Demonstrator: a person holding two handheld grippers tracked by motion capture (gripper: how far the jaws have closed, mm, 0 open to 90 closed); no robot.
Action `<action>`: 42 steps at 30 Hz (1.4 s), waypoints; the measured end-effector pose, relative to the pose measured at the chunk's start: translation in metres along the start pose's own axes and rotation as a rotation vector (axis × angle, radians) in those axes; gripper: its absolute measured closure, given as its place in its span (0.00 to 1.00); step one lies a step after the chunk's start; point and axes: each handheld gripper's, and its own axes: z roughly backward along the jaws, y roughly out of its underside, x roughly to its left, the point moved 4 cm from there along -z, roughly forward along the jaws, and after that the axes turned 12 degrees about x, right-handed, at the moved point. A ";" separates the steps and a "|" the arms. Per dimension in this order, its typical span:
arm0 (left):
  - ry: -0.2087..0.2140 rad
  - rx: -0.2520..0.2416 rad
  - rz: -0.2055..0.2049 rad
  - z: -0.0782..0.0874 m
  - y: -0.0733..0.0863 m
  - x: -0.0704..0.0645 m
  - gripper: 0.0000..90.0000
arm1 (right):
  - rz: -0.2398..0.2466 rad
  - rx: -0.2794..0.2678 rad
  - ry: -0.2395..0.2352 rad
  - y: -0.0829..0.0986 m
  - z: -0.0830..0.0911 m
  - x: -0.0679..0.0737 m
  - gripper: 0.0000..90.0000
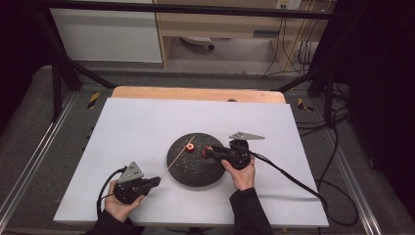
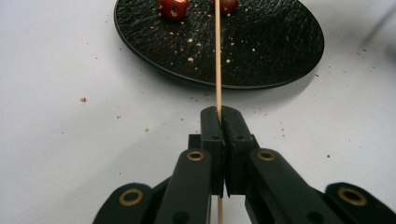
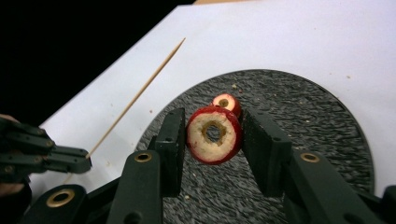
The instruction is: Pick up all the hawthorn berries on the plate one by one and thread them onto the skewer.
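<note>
Left gripper [image 2: 218,122] clamped on thin wooden stick [image 2: 217,60], aimed over black plate [image 2: 261,51] to poke fruit. Right gripper [image 3: 212,135] around cored red fruit slice [image 3: 214,134], maybe squeezing it, hole turned up. Second slice [image 3: 227,103] resting on plate behind.
</note>
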 end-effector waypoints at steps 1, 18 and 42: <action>-0.001 -0.001 0.001 0.000 0.000 0.000 0.98 | -0.006 -0.012 -0.007 0.001 -0.001 0.000 0.68; -0.006 -0.006 0.027 -0.003 0.000 -0.001 0.98 | -0.069 -0.200 -0.031 -0.003 -0.003 0.005 0.68; -0.010 -0.053 0.049 -0.007 -0.009 -0.016 0.98 | -0.163 -0.440 -0.077 -0.027 0.004 -0.001 0.68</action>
